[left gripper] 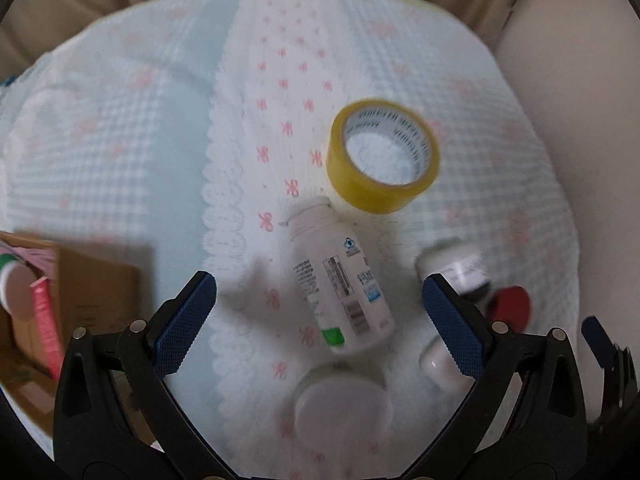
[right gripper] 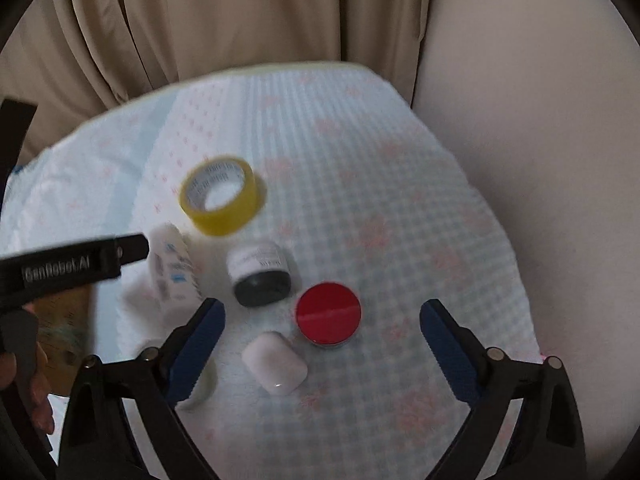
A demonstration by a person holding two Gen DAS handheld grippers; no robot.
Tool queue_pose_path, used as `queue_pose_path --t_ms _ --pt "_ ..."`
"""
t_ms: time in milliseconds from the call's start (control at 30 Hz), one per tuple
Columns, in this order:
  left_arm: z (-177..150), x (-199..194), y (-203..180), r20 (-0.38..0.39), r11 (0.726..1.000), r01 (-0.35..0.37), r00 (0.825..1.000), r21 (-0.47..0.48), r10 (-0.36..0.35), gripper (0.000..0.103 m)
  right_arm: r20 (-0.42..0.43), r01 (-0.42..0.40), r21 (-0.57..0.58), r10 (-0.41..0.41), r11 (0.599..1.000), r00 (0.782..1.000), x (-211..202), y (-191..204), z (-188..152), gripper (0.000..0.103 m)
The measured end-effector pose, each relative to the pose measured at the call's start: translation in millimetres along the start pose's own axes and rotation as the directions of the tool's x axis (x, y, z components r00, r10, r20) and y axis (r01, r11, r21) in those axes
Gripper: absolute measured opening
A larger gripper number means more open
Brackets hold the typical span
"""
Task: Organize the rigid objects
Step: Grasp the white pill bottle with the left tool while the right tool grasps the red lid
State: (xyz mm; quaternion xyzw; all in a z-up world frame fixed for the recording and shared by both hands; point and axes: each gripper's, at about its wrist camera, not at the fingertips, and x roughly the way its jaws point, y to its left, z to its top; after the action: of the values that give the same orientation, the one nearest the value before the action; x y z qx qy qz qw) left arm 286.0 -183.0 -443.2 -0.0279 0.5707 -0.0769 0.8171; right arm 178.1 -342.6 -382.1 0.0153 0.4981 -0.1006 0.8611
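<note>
Claws of both hands are shown spread wide, nothing held. The left claw (left gripper: 320,320) is positioned above a white bottle (left gripper: 340,280) lying on its side on the cloth-covered surface (left gripper: 120,140). A yellow tape roll (left gripper: 382,156) is seen just beyond the bottle's cap, almost touching it. A white round lid (left gripper: 342,404) lies near the bottle's base, and a cardboard box (left gripper: 92,292) holding items stands at the left edge. The right claw (right gripper: 322,332) is held over a red lid (right gripper: 328,314) and a small white cap (right gripper: 274,362), which lie just beside each other. A dark jar (right gripper: 260,274) with a white label is seen between the red lid and the bottle (right gripper: 172,268). The tape roll (right gripper: 222,194) lies farther back. Beige curtains (right gripper: 200,20) hang behind the surface.
</note>
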Motion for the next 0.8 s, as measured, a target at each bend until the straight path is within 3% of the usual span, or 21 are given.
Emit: queue_pose_path --t_ms 300,533,633,733,800 --pt "-0.1 54.2 -7.9 -0.070 0.998 -0.055 0.996 -0.033 0.053 0.083 -0.060 0.013 0.016 -0.012 1.000 0.998 59.3 -8.9 -12.5 0.082" --pt "-1.2 65.7 -14.1 -0.102 0.999 -0.039 0.994 -0.033 0.035 0.058 -0.086 0.003 0.017 -0.002 1.000 0.996 71.4 -7.9 -17.6 0.072" --pt "-0.6 67.1 -15.4 -0.109 0.999 -0.044 0.993 -0.029 0.041 0.058 -0.091 -0.008 0.006 0.009 1.000 0.996 75.1 -6.0 -15.8 0.070" --pt "0.1 67.1 -13.5 -0.116 0.999 -0.033 0.993 -0.030 0.030 0.058 -0.131 -0.003 -0.002 0.003 1.000 0.991 84.6 -5.1 -16.2 0.050" --pt "1.4 66.3 -11.2 -0.123 0.999 -0.025 0.992 -0.039 0.020 0.057 -0.128 -0.006 0.002 0.006 1.000 0.992 85.1 -5.4 -14.8 0.050"
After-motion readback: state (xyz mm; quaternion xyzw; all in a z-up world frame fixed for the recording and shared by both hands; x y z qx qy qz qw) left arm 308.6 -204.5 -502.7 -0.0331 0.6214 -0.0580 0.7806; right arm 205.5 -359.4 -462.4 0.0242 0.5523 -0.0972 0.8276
